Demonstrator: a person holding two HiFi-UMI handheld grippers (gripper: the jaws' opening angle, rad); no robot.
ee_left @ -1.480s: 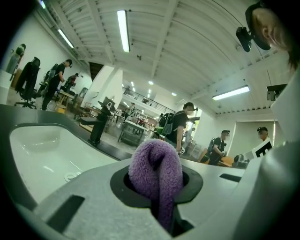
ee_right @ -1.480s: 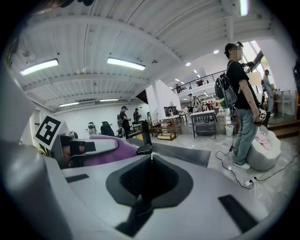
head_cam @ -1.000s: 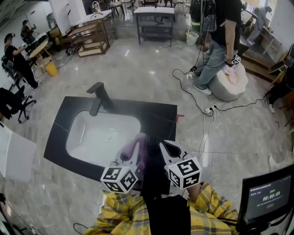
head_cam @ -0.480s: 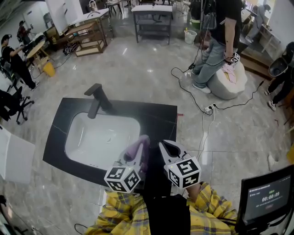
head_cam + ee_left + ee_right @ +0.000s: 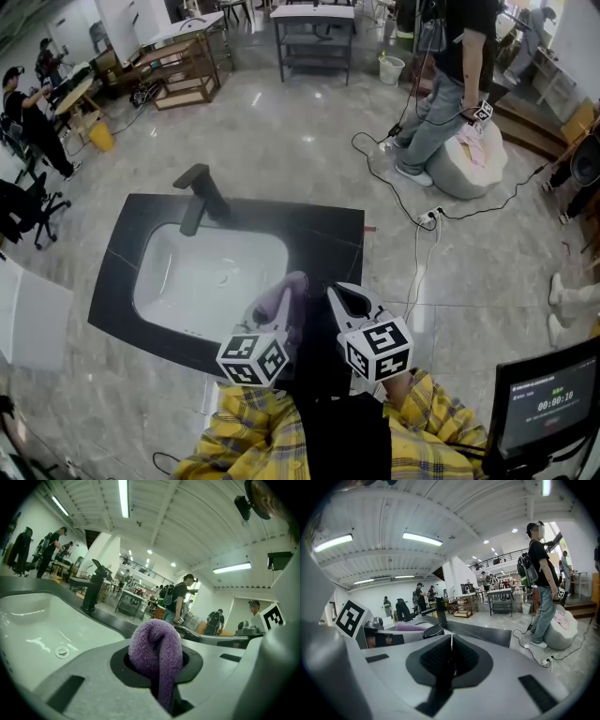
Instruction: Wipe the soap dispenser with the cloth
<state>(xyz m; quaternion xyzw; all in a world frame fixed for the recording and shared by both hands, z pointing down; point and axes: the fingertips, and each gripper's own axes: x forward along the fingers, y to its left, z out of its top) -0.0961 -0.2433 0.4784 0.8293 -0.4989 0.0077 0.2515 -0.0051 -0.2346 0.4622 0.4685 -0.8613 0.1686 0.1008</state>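
My left gripper (image 5: 289, 286) is shut on a fuzzy purple cloth (image 5: 277, 302) that bulges out over its jaws (image 5: 156, 648). It hangs over the near right rim of the white sink basin (image 5: 187, 281). Close beside it on the right, my right gripper (image 5: 339, 298) has its jaws pressed together with nothing between them (image 5: 451, 656). Both point across the black counter (image 5: 319, 239). A black faucet (image 5: 199, 197) stands at the basin's far side. I cannot make out a soap dispenser in any view; a dark shape fills the space between the grippers.
A person (image 5: 450, 75) stands on the tiled floor at the back right, next to a white beanbag (image 5: 469, 164). Cables (image 5: 412, 206) trail across the floor to the right of the counter. A monitor (image 5: 544, 398) sits at the lower right. Tables and shelves line the back.
The left gripper with the cloth has sunk slightly toward the counter. The right gripper has stayed where it was.
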